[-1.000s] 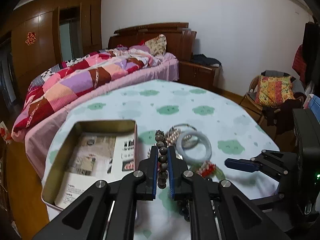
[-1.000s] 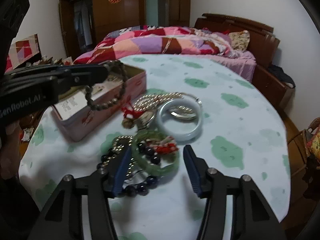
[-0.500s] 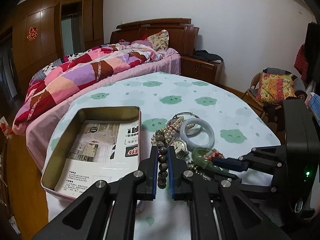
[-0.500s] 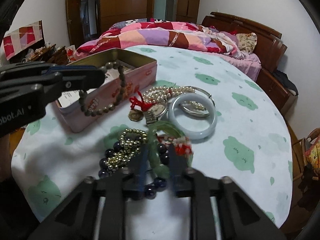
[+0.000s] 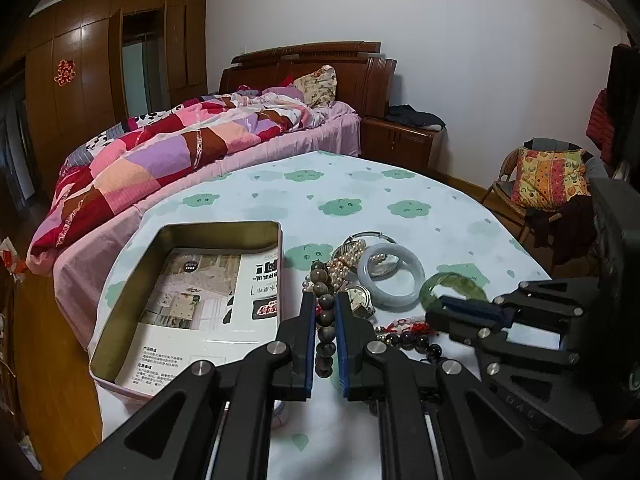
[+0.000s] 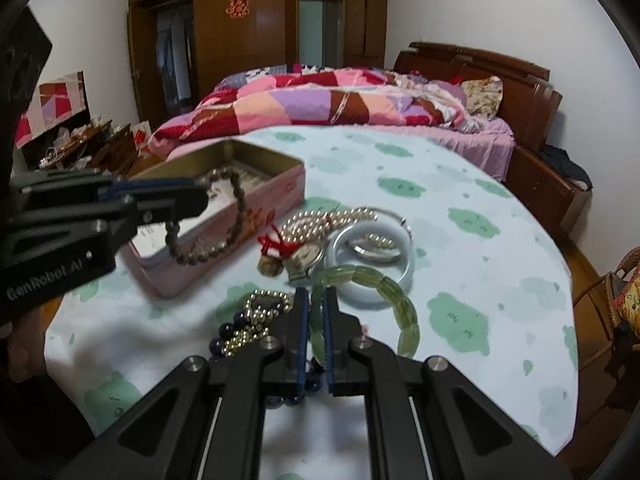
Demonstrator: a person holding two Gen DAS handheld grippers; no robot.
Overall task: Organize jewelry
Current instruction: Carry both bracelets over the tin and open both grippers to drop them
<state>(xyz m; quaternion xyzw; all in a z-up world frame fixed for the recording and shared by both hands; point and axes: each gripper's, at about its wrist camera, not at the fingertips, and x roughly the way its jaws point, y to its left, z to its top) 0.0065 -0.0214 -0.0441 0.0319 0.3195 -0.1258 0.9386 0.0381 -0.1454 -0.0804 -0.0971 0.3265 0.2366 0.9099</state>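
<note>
Jewelry is lying in a loose heap on the round table [image 5: 400, 200] with its pale cloth printed in green clouds, just to the right of an open rectangular metal tin [image 5: 120, 312] lined with printed paper. The left claw [image 5: 323, 320] is clenching a brown wooden bead bracelet [image 5: 325, 316], which is dangling from its tips beside the tin's near wall in the right wrist view. The right claw [image 6: 316, 316] has just been closing and is now pinching a translucent green segmented jade bracelet [image 6: 396, 300], the band sitting between its blue pads while the rest is curving out to the right, tilted above the cloth. Beside it a pale white-blue jade bangle [image 5: 390, 276] is resting flat, with a string of pearls [image 6: 320, 224], a small wristwatch [image 5: 358, 294], a dark round-bead bracelet [image 5: 412, 340] and a gold bead chain [image 6: 260, 312] crowding around. Behind the table a bed [image 5: 180, 156] is carrying a patchwork quilt.
</note>
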